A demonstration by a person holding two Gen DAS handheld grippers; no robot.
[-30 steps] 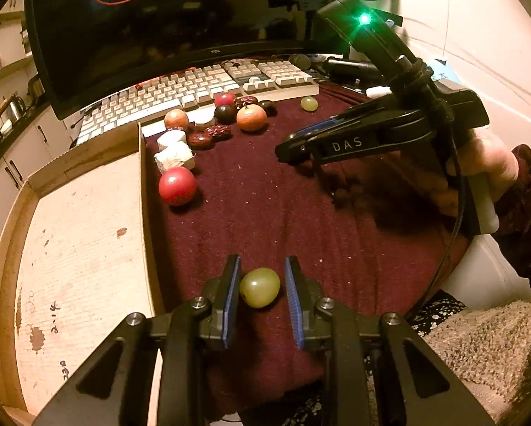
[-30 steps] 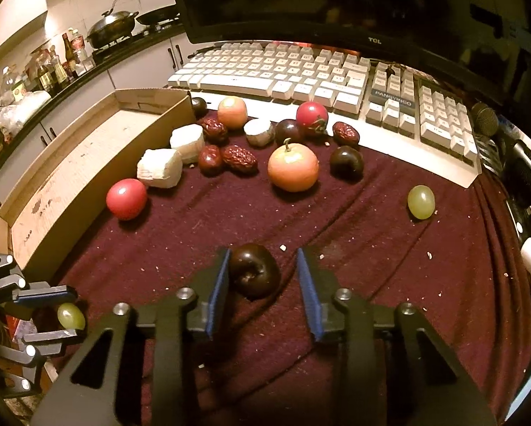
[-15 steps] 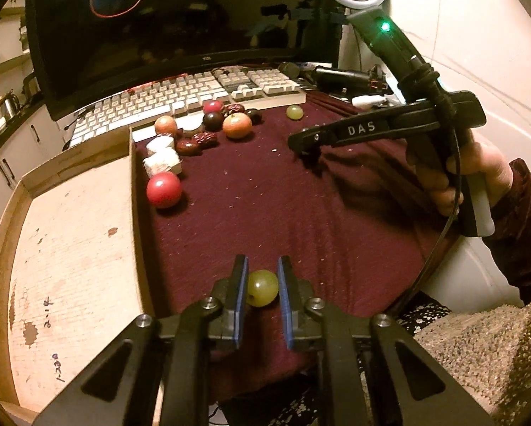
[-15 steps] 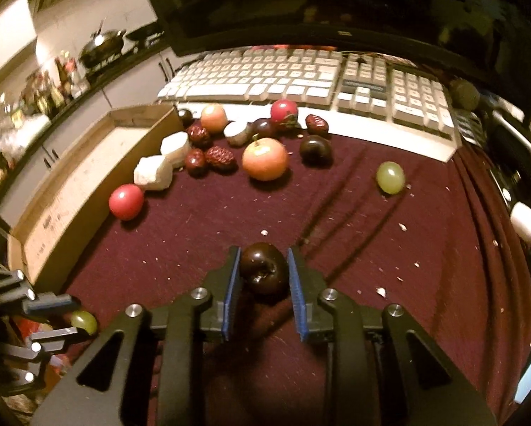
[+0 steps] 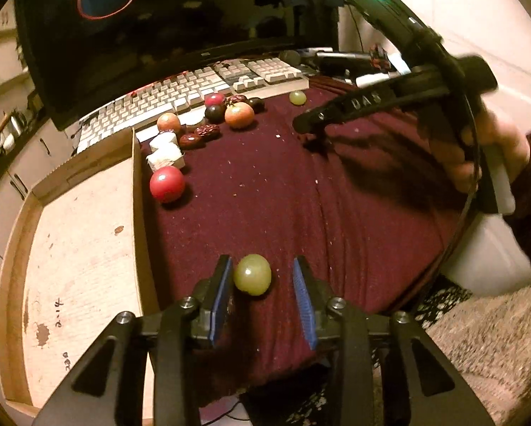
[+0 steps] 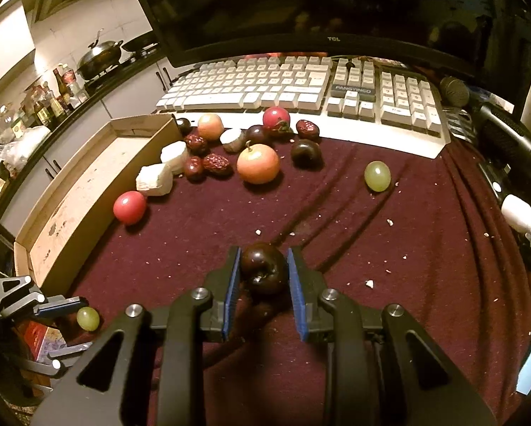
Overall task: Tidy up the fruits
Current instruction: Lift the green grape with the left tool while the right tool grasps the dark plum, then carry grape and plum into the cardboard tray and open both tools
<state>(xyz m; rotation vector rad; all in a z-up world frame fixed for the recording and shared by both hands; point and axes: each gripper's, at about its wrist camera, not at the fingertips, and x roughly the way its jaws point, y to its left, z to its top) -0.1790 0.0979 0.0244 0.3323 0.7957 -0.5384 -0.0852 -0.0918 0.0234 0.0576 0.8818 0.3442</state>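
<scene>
Two claws: your left claw (image 5: 261, 277) has just been opening, its grape (image 5: 252, 274) loose between the jaws beside the tray (image 5: 73, 248); your right claw (image 6: 261, 269) grips a dark plum (image 6: 263, 268).

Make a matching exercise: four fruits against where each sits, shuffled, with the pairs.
1 dark plum
2 near green grape
3 red fruit
4 orange fruit

A beside cardboard tray
B between fingers of left gripper
C in cluster by keyboard
D between fingers of right gripper

Pairs: 1-D, 2-B, 3-A, 4-C.
Left jaws have just been opening, grape between them; right closing on the plum.
</scene>
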